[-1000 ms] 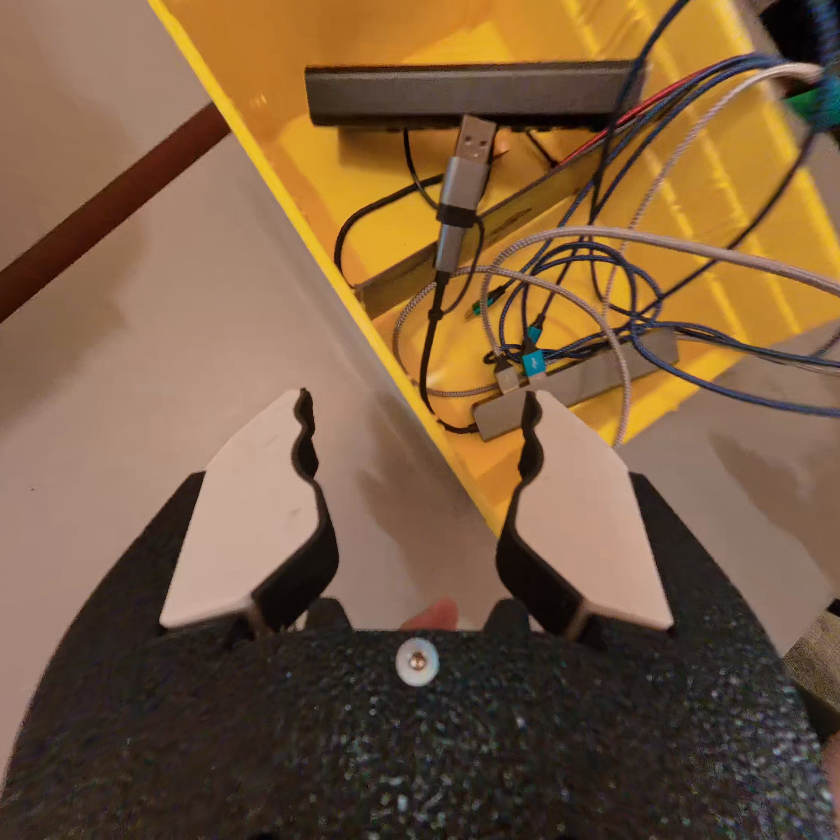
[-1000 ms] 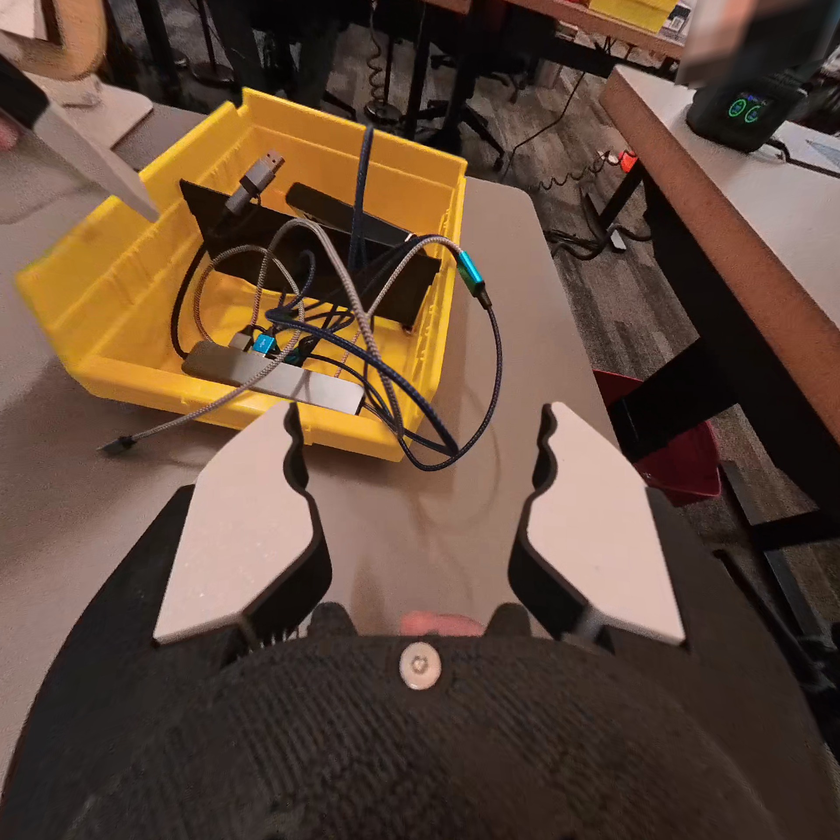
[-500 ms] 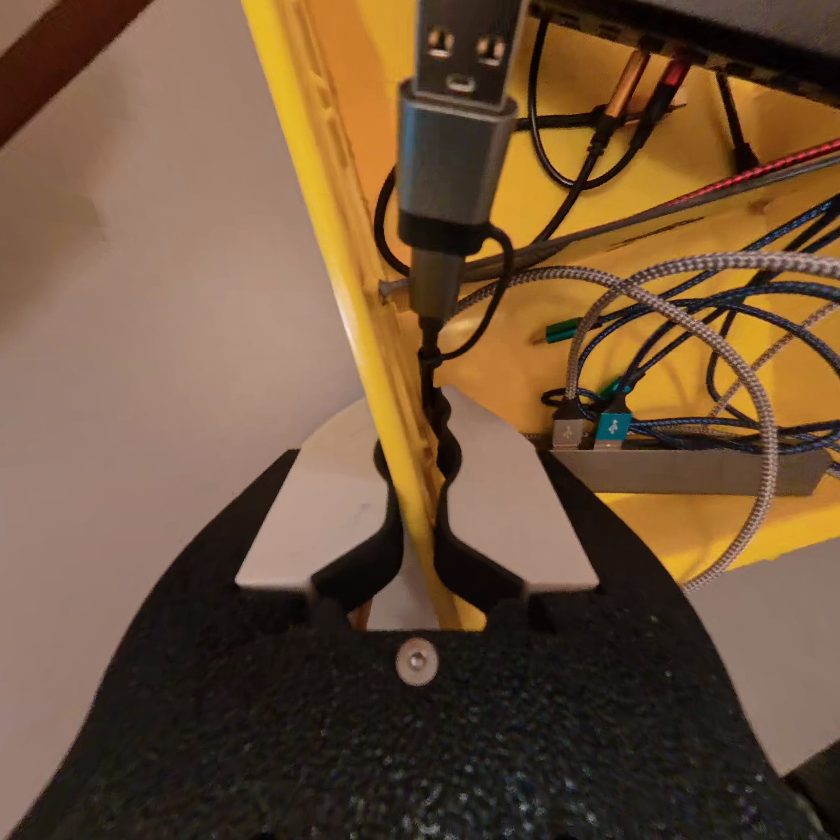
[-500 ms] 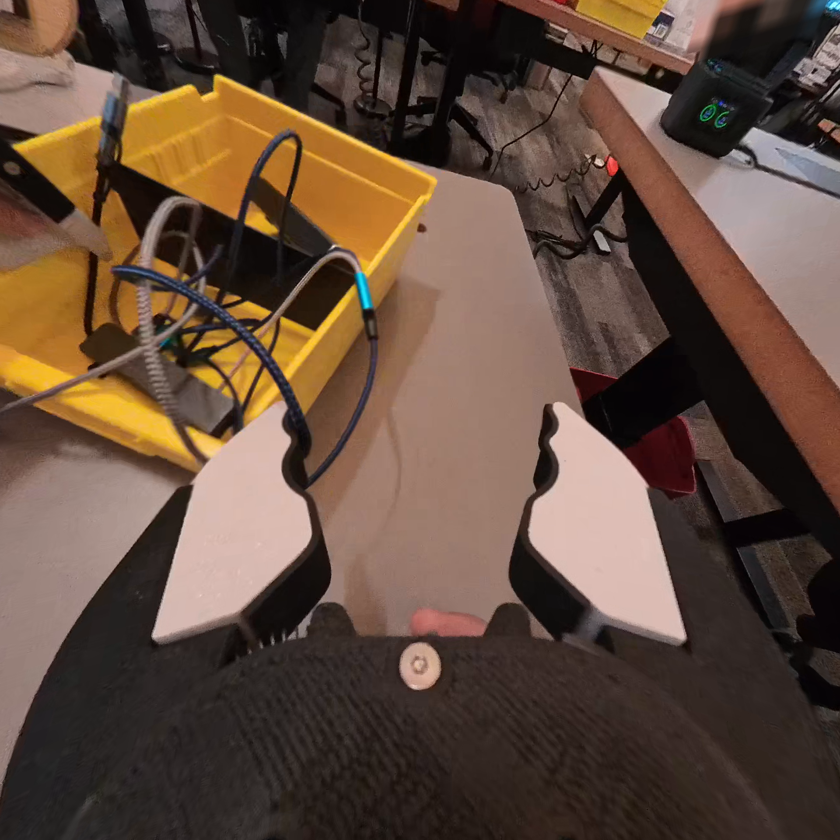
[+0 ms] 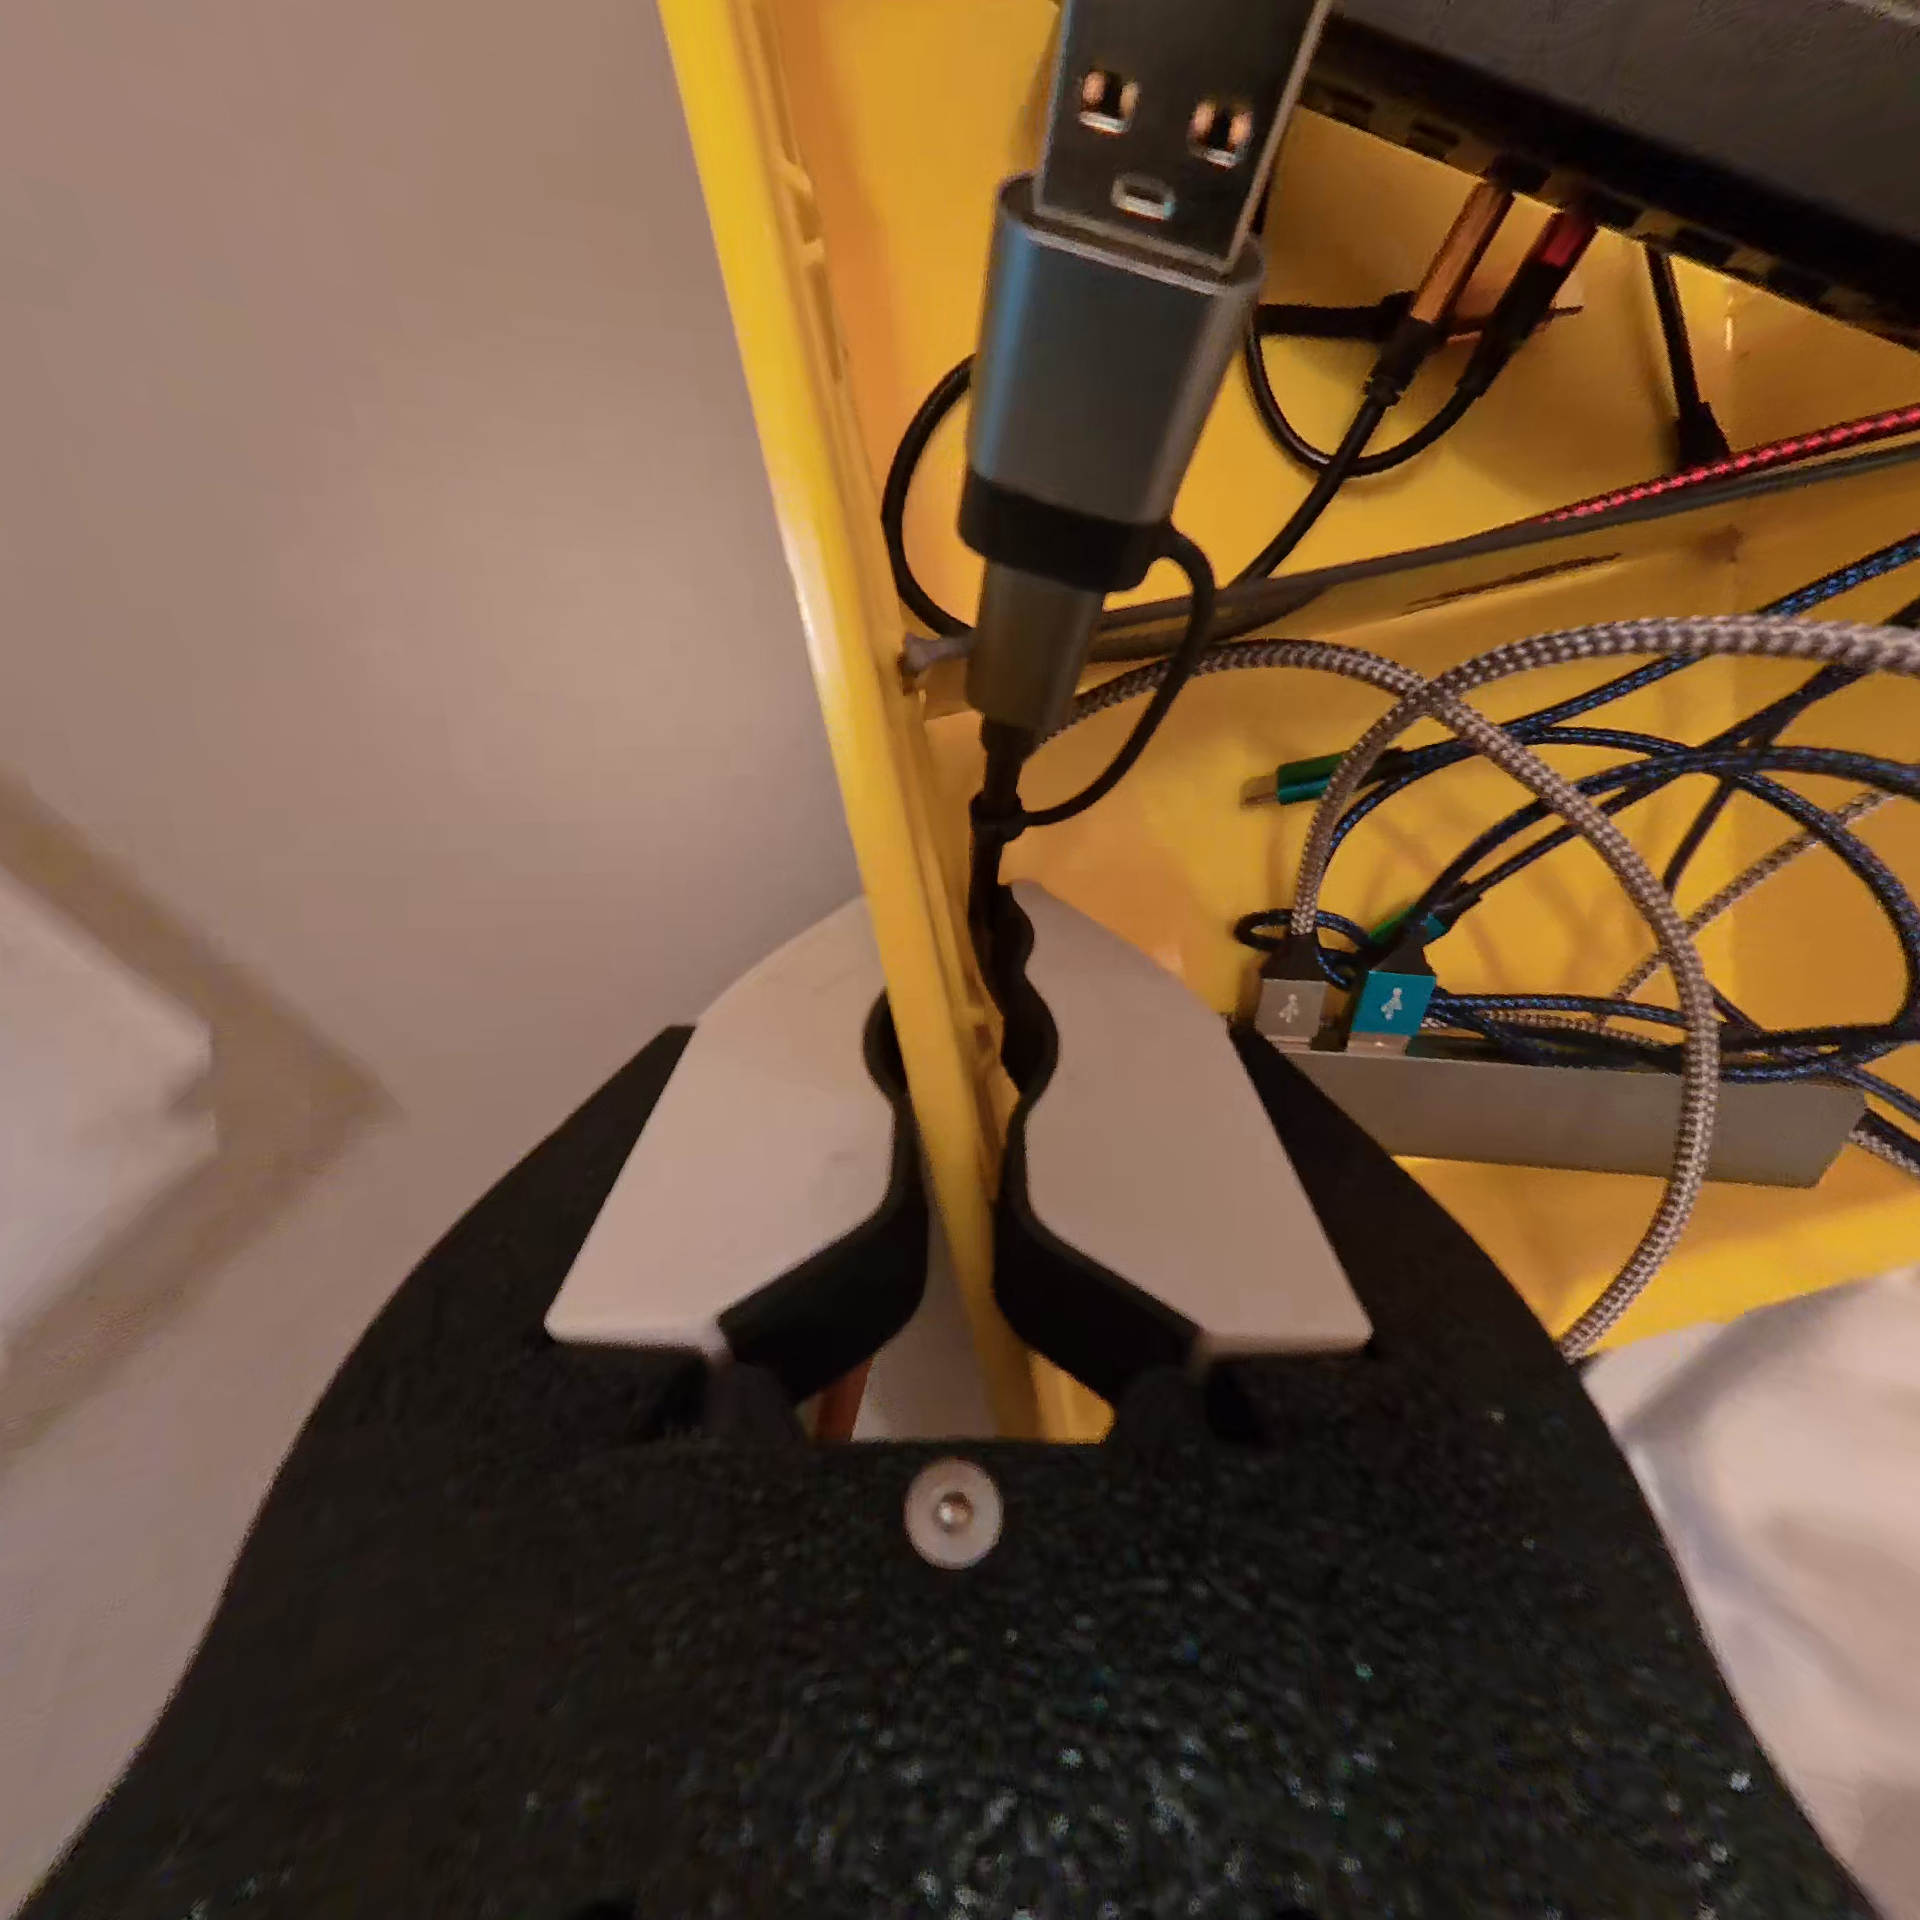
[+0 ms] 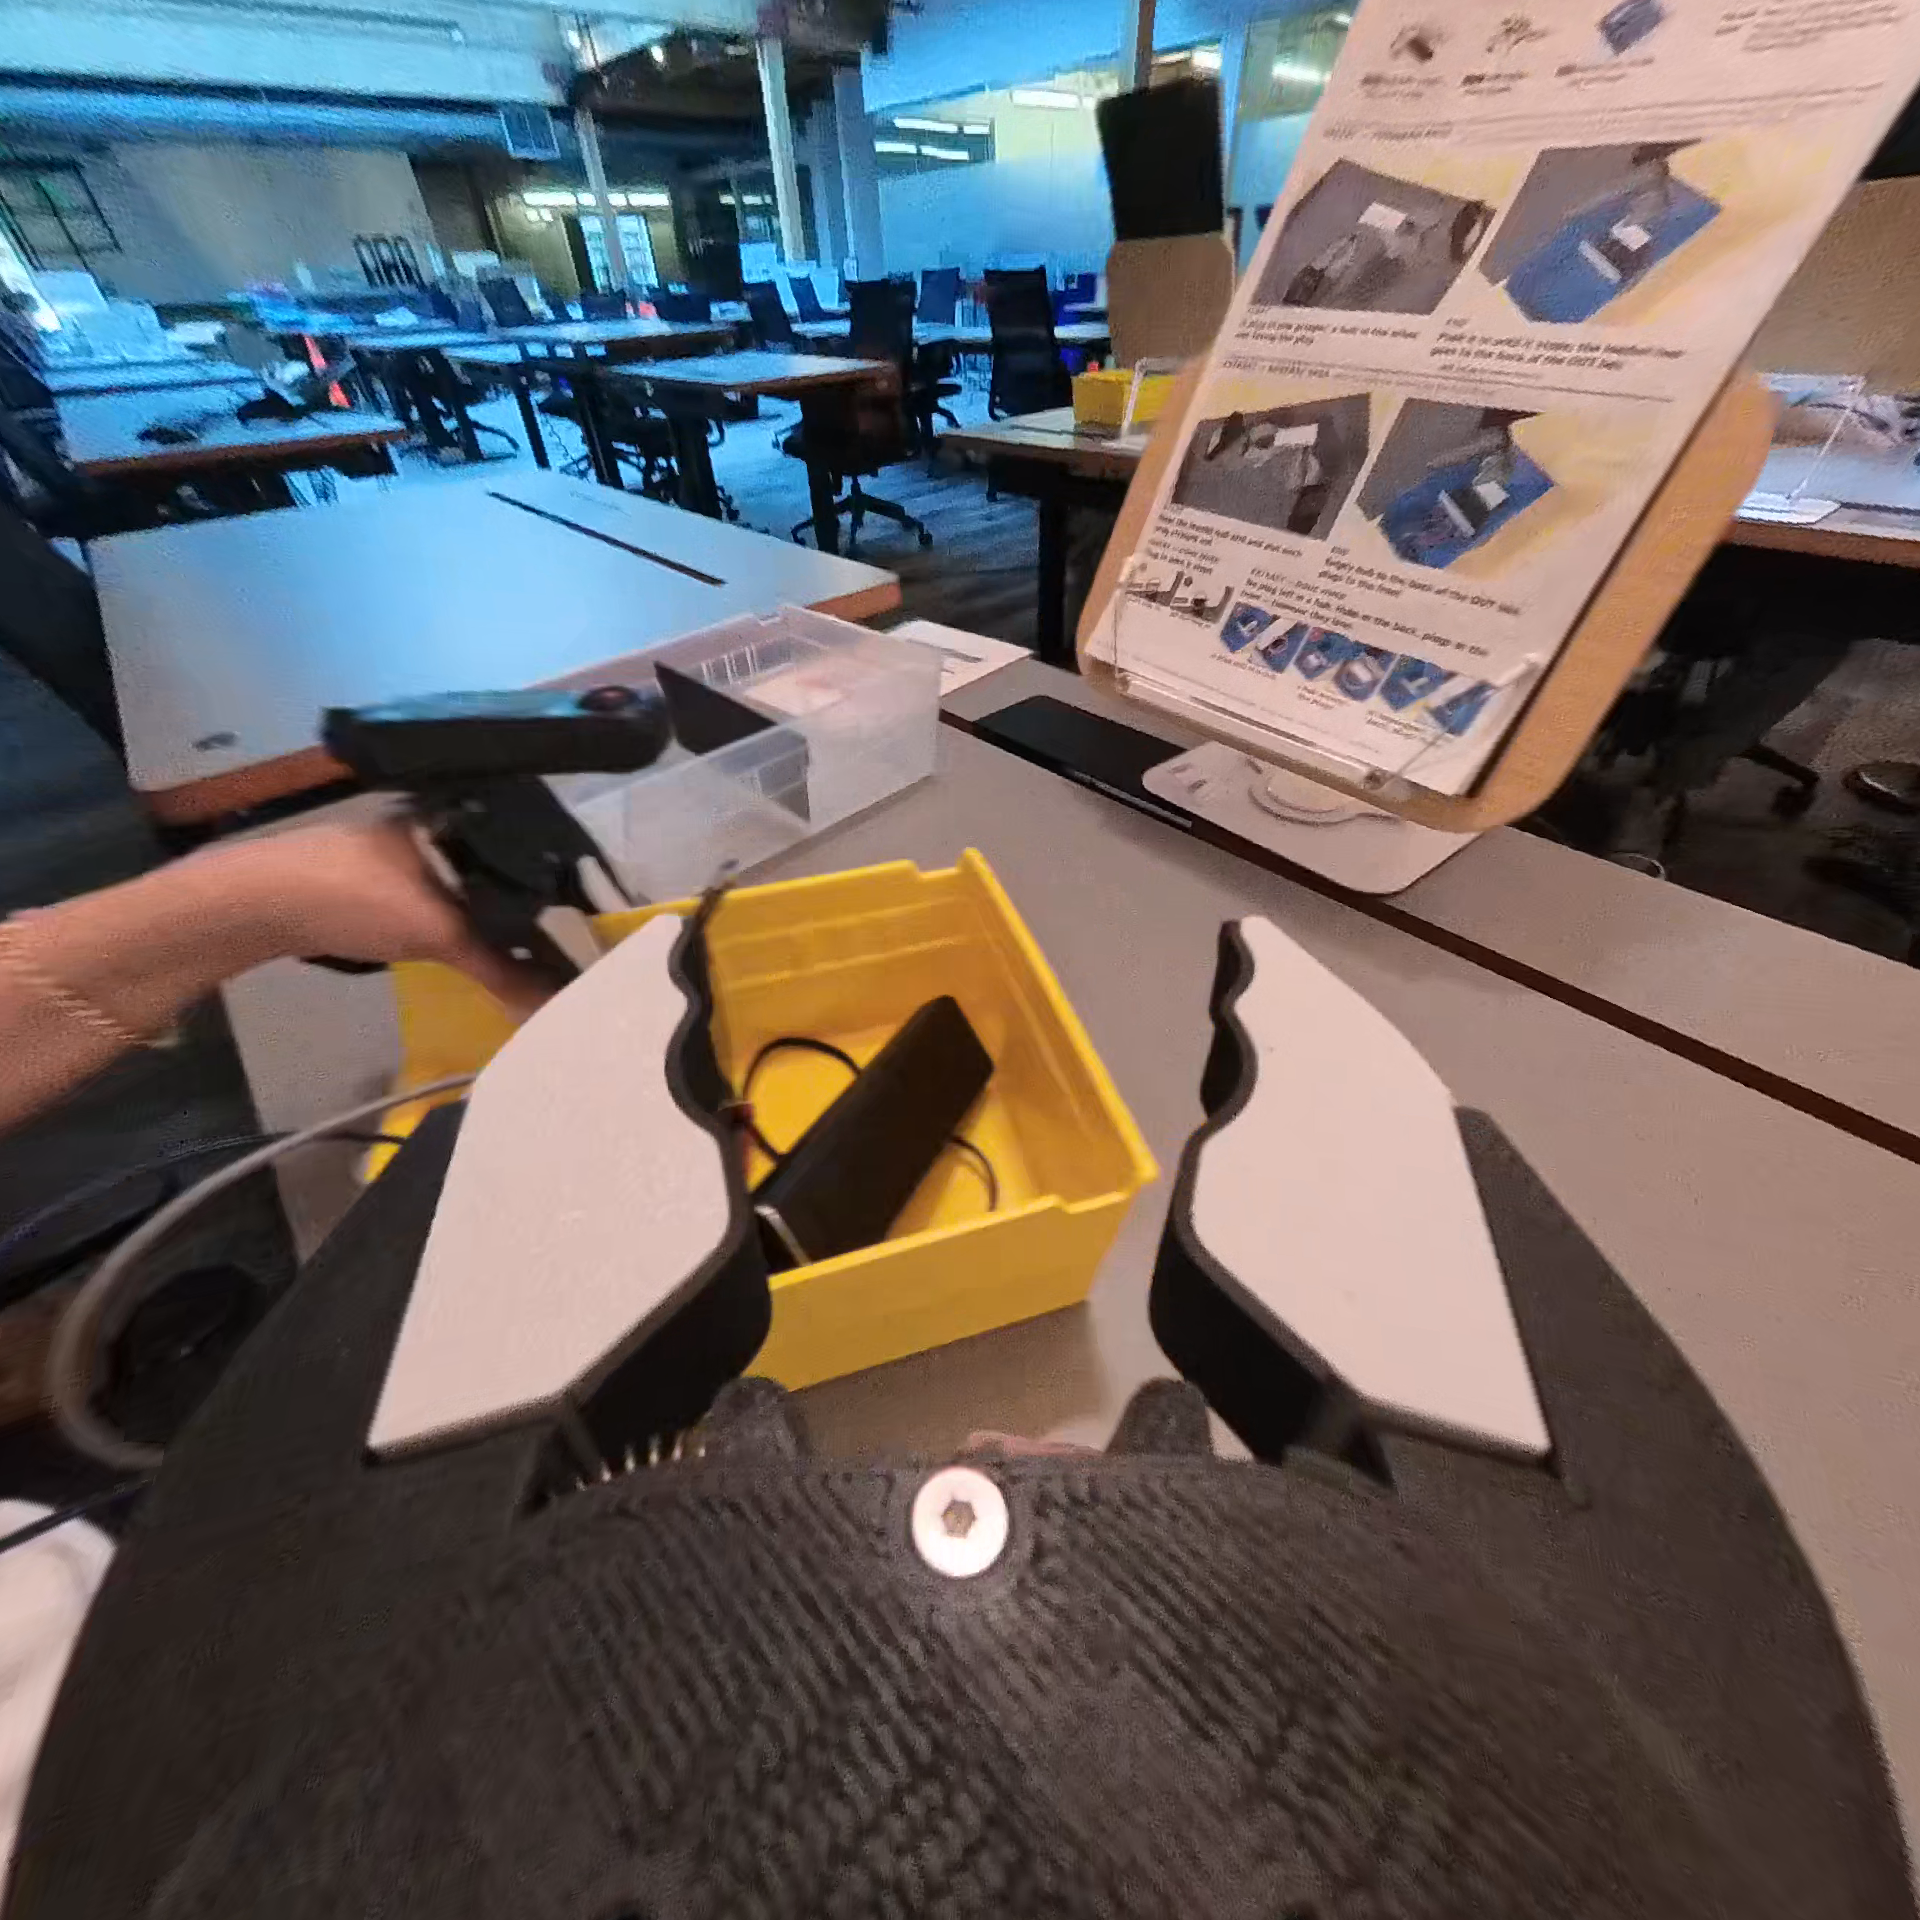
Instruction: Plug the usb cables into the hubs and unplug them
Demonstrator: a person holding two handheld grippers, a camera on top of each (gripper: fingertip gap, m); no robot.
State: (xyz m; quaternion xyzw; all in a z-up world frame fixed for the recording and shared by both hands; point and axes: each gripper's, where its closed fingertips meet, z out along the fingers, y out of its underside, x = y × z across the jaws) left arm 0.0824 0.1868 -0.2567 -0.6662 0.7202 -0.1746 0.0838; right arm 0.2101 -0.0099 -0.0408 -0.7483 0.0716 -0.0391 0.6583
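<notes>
Grey-shelled USB plug (image 5: 1101,395) upright; left claw (image 5: 961,997) pinches its black cable (image 5: 992,883); right claw (image 6: 961,997) wide.

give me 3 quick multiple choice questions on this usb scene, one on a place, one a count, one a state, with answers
1. Where is the grey hub?
A. inside the yellow bin
B. outside it, beside its wall
C. lifted in the air

2. How many plugs show in the grey hub?
A. none
B. two
C. five

3. What state is the right tool in?
A. open and empty
B. shut on a plug
C. shut on the grey hub

Answers:
1 A: the left wrist view shows the hub lying on the bin's floor.
2 B: a silver plug and a teal plug sit side by side at its end.
3 A: its fingers stand wide apart with nothing between them.
</notes>
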